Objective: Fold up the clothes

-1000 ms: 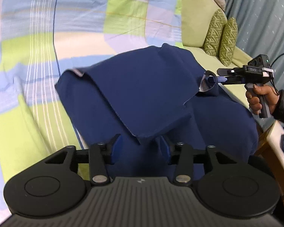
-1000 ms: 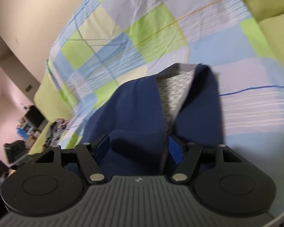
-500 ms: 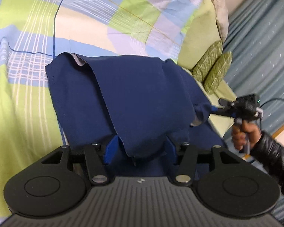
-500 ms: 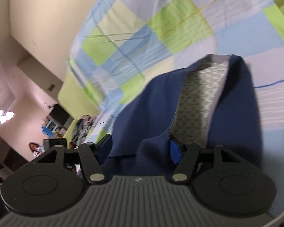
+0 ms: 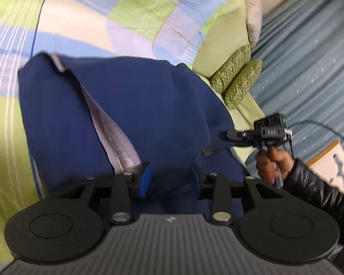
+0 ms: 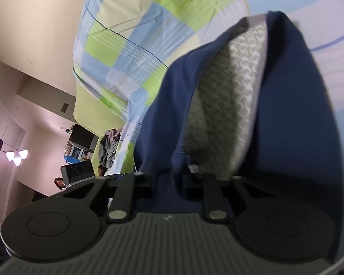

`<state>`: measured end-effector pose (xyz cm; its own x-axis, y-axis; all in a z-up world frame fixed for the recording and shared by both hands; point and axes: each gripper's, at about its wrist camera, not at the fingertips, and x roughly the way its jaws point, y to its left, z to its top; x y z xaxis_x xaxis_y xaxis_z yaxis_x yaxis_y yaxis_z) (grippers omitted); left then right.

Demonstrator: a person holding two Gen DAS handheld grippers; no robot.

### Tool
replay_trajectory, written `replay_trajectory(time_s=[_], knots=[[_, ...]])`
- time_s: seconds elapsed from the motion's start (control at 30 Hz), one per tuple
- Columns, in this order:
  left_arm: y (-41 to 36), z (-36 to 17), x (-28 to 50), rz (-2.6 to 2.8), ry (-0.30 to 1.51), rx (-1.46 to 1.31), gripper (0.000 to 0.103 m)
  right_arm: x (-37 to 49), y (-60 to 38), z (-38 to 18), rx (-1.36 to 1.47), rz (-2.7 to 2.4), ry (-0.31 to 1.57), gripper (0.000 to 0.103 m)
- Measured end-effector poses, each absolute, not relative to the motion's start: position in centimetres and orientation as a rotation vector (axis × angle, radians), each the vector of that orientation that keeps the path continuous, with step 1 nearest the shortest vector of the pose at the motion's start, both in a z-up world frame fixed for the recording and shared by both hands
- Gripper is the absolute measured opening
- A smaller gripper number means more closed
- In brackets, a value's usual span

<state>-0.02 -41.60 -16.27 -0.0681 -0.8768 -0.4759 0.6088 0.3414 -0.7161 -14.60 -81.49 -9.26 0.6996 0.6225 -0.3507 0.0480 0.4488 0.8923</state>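
A navy garment (image 5: 149, 105) with a pale grey lining (image 5: 117, 135) lies bunched on the checked bed sheet (image 5: 80, 11). My left gripper (image 5: 170, 178) sits low over its near edge. Its jaws are closing with a fold of navy cloth between the blue pads, which do not clearly press on it. At the right of that view, a hand (image 5: 273, 162) holds my right gripper (image 5: 229, 135), its tip shut on the garment's right edge. In the right wrist view the navy garment (image 6: 286, 114) drapes over the right gripper (image 6: 183, 171) and hides its fingertips; the lining (image 6: 224, 96) shows above.
Two green patterned cushions (image 5: 236, 78) and a pale pillow (image 5: 252, 11) lie at the head of the bed, against a grey-blue curtain (image 5: 309, 57). In the right wrist view a pile of clothes (image 6: 110, 146) sits at the bed's far end, with a lit lamp (image 6: 16, 155) beyond.
The right gripper's jaws have shut on the garment's edge and the cloth now covers them. The left gripper moved in lower and rolled, its jaws narrowing around a fold; more pale lining shows.
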Motion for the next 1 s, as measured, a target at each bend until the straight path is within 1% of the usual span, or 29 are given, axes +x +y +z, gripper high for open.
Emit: replay_trajectory(time_s=[0.07,0.17,0.2,0.23,0.27,0.3,0.37,0.4,0.47,0.53,0.57,0.6,0.63,0.7,0.83,1.0], knots=[[-41.8,-16.4,0.2,-1.254,1.073,-0.351,0.040,-15.1,-81.6,-9.0,1.068,0.403,0.717,0.003],[-42.5,-16.9,0.8,-1.281,1.081,-0.387,0.040,-15.5,-81.8,-8.3,1.075,0.420,0.676,0.003],[-42.8,-17.0,1.0,-1.288,1.083,-0.389,0.034,-15.6,-81.9,-8.0,1.079,0.428,0.657,0.002],[-42.8,-17.1,1.1,-1.306,1.090,-0.400,0.015,-15.7,-82.0,-7.8,1.081,0.429,0.639,0.002],[-43.0,-16.9,1.1,-1.328,1.090,-0.401,0.007,-15.8,-82.0,-7.6,1.084,0.428,0.622,0.002],[-43.1,-16.7,1.1,-1.352,1.089,-0.401,0.004,-15.9,-82.0,-7.5,1.086,0.428,0.616,0.002],[-43.1,-16.1,1.1,-1.394,1.075,-0.382,0.003,-15.8,-81.8,-7.9,1.085,0.427,0.640,0.002],[-43.0,-15.7,1.3,-1.390,1.067,-0.375,0.001,-15.7,-81.6,-8.2,1.079,0.421,0.669,0.002],[-42.5,-14.9,1.9,-1.366,1.049,-0.378,0.001,-15.6,-81.7,-8.5,1.075,0.408,0.690,0.002],[-41.7,-14.1,2.7,-1.322,1.028,-0.394,0.001,-15.5,-82.1,-8.3,1.085,0.398,0.674,0.002],[-40.6,-13.8,3.3,-1.270,1.018,-0.415,0.003,-15.3,-82.4,-8.0,1.089,0.395,0.655,0.002],[-39.8,-13.9,3.7,-1.247,1.025,-0.432,0.013,-15.2,-82.6,-7.5,1.084,0.393,0.643,0.002],[-39.1,-14.1,4.1,-1.225,1.034,-0.447,0.029,-15.1,-82.6,-7.2,1.075,0.395,0.637,0.002],[-38.4,-14.8,4.5,-1.185,1.082,-0.435,0.043,-15.2,-82.7,-6.4,1.064,0.399,0.620,0.002],[-39.2,-16.6,4.1,-1.178,1.169,-0.378,0.043,-16.4,-83.4,-6.0,1.099,0.392,0.553,0.002],[-40.6,-18.2,3.3,-1.214,1.218,-0.380,0.043,-17.3,-83.5,-7.2,1.112,0.350,0.589,0.002]])
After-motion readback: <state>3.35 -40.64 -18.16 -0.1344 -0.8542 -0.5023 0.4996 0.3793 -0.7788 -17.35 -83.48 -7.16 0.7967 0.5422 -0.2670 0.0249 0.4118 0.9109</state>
